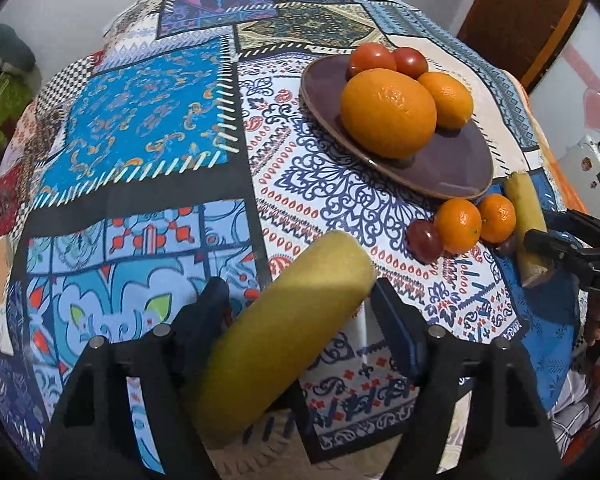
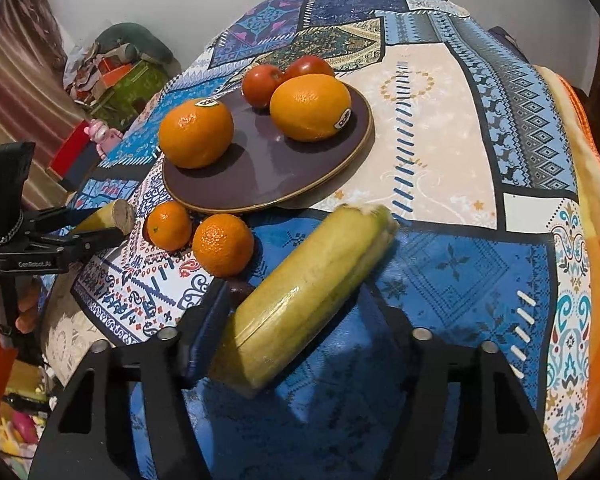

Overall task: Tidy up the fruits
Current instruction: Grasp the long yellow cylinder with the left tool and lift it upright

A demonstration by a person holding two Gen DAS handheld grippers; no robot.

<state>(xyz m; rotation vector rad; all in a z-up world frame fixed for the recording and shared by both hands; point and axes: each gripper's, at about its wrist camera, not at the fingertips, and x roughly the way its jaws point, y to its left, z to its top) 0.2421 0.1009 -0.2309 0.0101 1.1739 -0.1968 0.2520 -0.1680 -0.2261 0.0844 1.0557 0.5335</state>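
Now | left hand-held gripper [image 1: 296, 312] clamps a yellow-green stalk piece [image 1: 276, 340] mid-length, above the counter [image 1: 140, 120] | right hand-held gripper [image 2: 312, 320] likewise grips its stalk piece [image 2: 308, 296] | plate [image 2: 228, 184] nearby | stiff, smooth skin likely slippery; hold mid-length

You see a dark purple plate [image 2: 260, 184] with a thin gold rim, two red tomatoes [image 2: 262, 84], two bright oranges [image 2: 310, 106]. Yellow-green stalk pieces [image 2: 312, 288]. The desk cloth [image 2: 440, 128] is blue, white, black patchwork with red paisley motifs.
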